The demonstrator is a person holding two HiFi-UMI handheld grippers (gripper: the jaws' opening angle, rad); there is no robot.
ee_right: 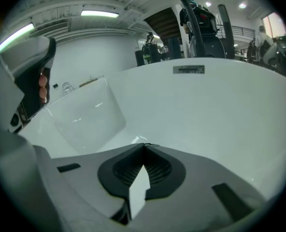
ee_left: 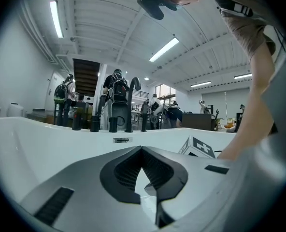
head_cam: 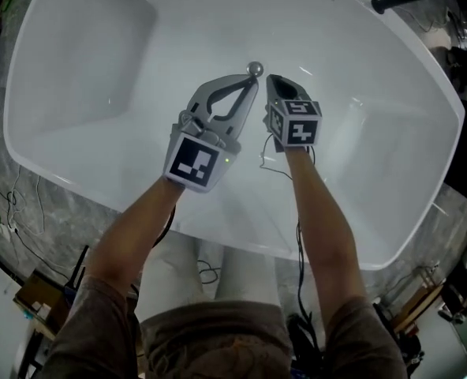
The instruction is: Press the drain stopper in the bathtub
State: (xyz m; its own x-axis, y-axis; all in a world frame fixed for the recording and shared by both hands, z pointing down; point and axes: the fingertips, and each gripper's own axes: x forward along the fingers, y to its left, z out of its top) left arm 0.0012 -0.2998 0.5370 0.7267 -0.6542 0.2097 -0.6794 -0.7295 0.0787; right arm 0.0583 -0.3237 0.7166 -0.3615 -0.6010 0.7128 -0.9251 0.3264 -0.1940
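Pointing far, left tool (head_cam: pixel 252 81) and right tool (head_cam: pixel 271 80) are sitting closed, empty. Drain stopper (head_cam: pixel 255 69) is lying just beyond the left tool's tip.

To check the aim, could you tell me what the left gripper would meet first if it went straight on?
Most likely the drain stopper: the left gripper, jaws shut, points right at it, though whether they already touch is unclear.

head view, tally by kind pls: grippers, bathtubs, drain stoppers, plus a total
grippers: 2 (left gripper, right gripper)
bathtub: 1
drain stopper: 1
total: 4
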